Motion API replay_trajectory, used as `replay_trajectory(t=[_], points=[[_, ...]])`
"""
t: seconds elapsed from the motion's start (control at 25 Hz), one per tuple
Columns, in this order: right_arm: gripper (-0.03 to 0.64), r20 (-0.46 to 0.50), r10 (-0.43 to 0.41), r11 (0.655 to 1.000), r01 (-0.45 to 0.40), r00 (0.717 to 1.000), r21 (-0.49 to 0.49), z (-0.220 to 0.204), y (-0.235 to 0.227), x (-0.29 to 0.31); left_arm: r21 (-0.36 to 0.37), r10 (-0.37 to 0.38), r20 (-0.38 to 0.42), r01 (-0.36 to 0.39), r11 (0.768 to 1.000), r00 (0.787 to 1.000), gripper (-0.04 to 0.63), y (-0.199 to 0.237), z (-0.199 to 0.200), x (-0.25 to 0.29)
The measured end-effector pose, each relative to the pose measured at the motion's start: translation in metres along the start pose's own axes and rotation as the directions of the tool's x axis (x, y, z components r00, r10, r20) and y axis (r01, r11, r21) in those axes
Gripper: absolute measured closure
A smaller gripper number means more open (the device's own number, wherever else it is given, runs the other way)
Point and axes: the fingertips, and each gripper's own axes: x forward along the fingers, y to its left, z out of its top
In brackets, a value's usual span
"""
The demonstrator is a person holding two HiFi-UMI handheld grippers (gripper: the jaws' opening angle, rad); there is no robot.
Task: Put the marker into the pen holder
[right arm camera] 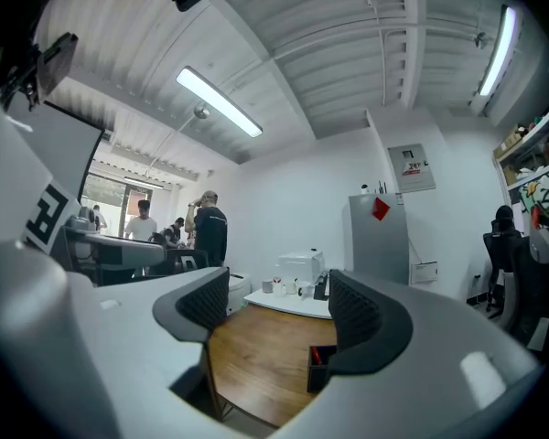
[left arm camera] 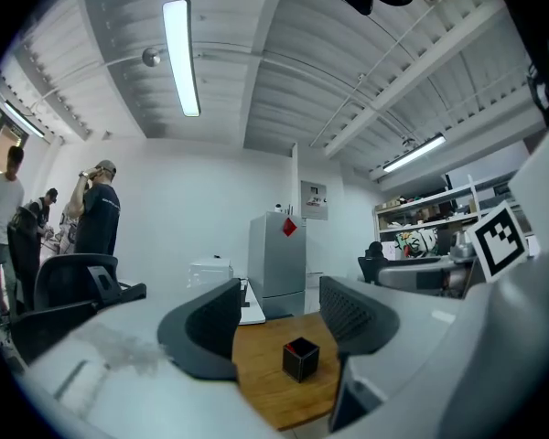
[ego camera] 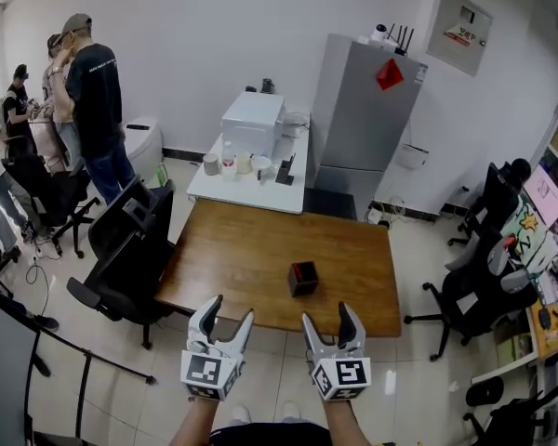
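Pen holder [ego camera: 303, 278] beyond right tool [ego camera: 327, 317]

Room: white walls [ego camera: 195, 35], pale floor [ego camera: 288, 379].
Landmark: wood table [ego camera: 251, 258], mid-room.
- Just behind the table: white table [ego camera: 293, 189] carrying a white box [ego camera: 253, 119] and small cups.
- Behind the table, to the right: grey cabinet [ego camera: 358, 110] against the wall, red diamond [ego camera: 389, 73] on its door. Wall panel [ego camera: 458, 31] higher, further right.
- Left of the table: black chair [ego camera: 130, 240] just beside it. Well beyond, a group of people [ego camera: 93, 100] standing.
- Right of the table: more black chairs [ego camera: 470, 300], cluttered desk [ego camera: 549, 295] at the wall.
- Above the table: ribbed white ceiling [left arm camera: 284, 62], tube light [left arm camera: 181, 58] lit.
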Motion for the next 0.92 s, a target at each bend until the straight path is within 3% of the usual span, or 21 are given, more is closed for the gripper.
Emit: replay_trajectory(t=[0.28, 0.4, 0.76, 0.92], points=[[0.282, -0.018, 0.052, 0.998, -0.053, 0.998, -0.030, 0.000, -0.004, 0.008, 0.035, 0.026, -0.011, -0.026, 0.999, 1.000, 0.327, -0.009, 0.001, 0.013], [0.284, -0.008, 0.059, 0.996, -0.059, 0.998, -0.069, 0.001, -0.009, 0.007, 0.000, 0.040, 0.007, -0.040, 0.999, 0.999, 0.327, -0.019, 0.002, 0.020], [0.284, -0.013, 0.068, 0.997, -0.068, 0.998, -0.035, -0.007, -0.024, 0.016, 0.029, 0.052, -0.013, -0.052, 0.998, 0.999, 0.327, -0.022, -0.006, 0.030], [0.284, -0.036, 0.067, 0.997, -0.068, 0.997, -0.020, -0.015, -0.031, 0.014, -0.034, 0.074, 0.012, -0.073, 0.997, 0.997, 0.327, -0.029, 0.000, 0.031]])
